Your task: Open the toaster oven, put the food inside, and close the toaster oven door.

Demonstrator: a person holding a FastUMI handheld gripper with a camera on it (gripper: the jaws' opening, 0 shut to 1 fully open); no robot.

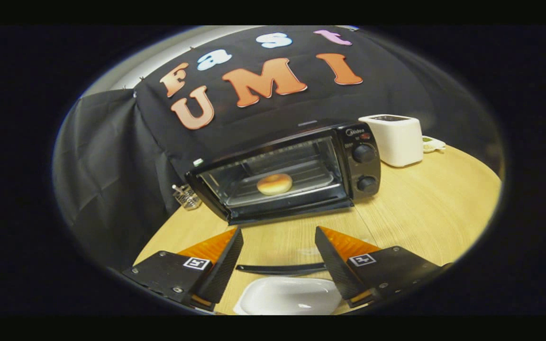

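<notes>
nearest lies a white dish (292,296), empty, between the spread fingers of the gripper (277,255), which hold nothing. beyond them the bun (274,183) sits on the rack inside the toaster oven (282,173). the door looks closed; a gentle push would confirm it.

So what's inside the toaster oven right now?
A round bun sits on the rack inside the toaster oven, seen through the glass. The rear of the cavity is too dark to judge. The claw is open, short of it.
</notes>
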